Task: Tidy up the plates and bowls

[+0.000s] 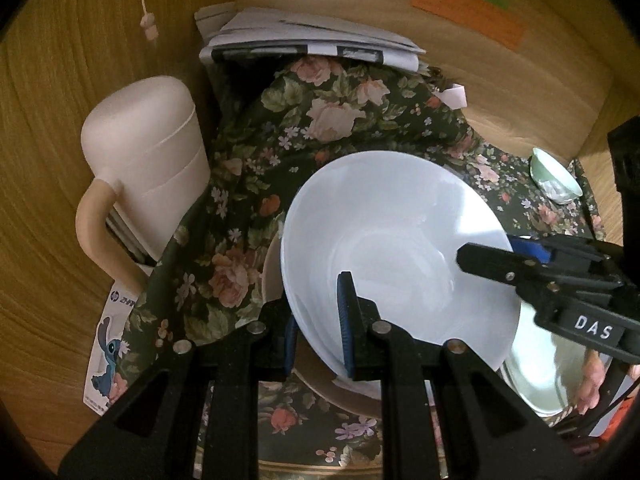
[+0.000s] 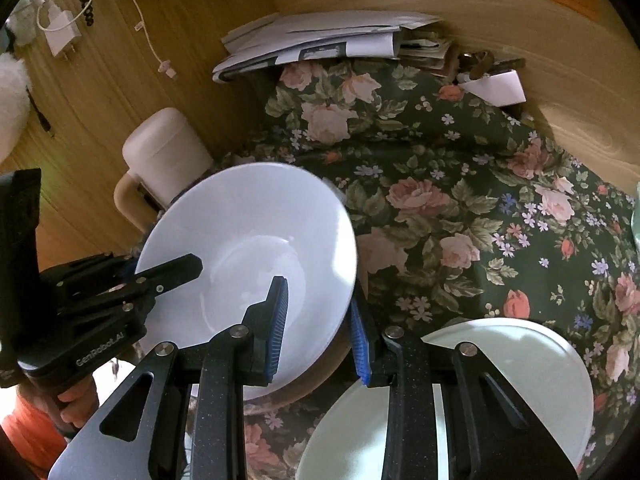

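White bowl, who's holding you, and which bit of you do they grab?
Both grippers hold the white bowl by its rim: the left gripper pinches one edge, the right gripper the opposite edge, one finger inside and one outside.

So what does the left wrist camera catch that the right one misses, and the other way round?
Only the left view shows the small green bowl on the far right and the Stitch cartoon card. Only the right view shows the white charger plug and most of the pale plate. Both show the white bowl, gripped at opposite rims by the left claw and right claw, the floral cloth and the cream jug.
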Motion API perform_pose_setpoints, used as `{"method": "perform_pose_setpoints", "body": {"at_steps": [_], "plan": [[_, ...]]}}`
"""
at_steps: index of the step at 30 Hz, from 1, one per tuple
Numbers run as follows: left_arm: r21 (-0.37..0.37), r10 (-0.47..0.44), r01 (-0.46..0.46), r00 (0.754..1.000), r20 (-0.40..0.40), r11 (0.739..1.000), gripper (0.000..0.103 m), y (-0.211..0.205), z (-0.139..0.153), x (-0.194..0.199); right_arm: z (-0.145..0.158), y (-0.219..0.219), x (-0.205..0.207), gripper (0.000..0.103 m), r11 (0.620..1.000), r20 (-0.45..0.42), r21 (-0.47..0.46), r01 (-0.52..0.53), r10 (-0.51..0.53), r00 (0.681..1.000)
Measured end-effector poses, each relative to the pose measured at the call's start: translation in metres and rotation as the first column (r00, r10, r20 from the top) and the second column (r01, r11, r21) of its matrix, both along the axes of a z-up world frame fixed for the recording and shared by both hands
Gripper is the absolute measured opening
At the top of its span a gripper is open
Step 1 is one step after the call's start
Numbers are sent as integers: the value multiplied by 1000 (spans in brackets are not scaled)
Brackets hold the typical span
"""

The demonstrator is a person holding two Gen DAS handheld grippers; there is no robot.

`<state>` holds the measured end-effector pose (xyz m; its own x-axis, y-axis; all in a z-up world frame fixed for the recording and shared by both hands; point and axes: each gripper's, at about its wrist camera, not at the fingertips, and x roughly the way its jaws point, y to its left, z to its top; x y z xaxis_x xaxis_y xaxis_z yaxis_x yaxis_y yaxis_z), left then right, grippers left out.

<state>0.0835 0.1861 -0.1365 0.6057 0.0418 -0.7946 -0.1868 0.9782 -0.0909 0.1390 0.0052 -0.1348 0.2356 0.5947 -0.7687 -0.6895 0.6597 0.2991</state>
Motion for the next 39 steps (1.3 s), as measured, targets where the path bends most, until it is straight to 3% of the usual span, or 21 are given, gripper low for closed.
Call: {"method": "perform_pose_setpoints", "body": {"at_steps": [10,18,30,34,39], "plan": [[12,14,-14,1000,-5,1000,17,1,-5,2,3,3,-4,27,1000,32,-18,-18,18,999],[55,4,-3,1000,-25,998,18,-7,-8,8,9,0,-14,27,997,117,-77,-22,31,993],[72,5,-2,1000,-30,997,19,-10,-10,17,4,-10,-5,27,998,86,-54,-20,25,996],[51,-35,35,999,-2,998,47,-12,-6,17,2,-13,-1,27,999,75,-51,-16,20,997],[55,-21,22,1000,-12,998,48,-12,-4,23,7,-23,2,28,999,81,-40,7,-4,997]]}}
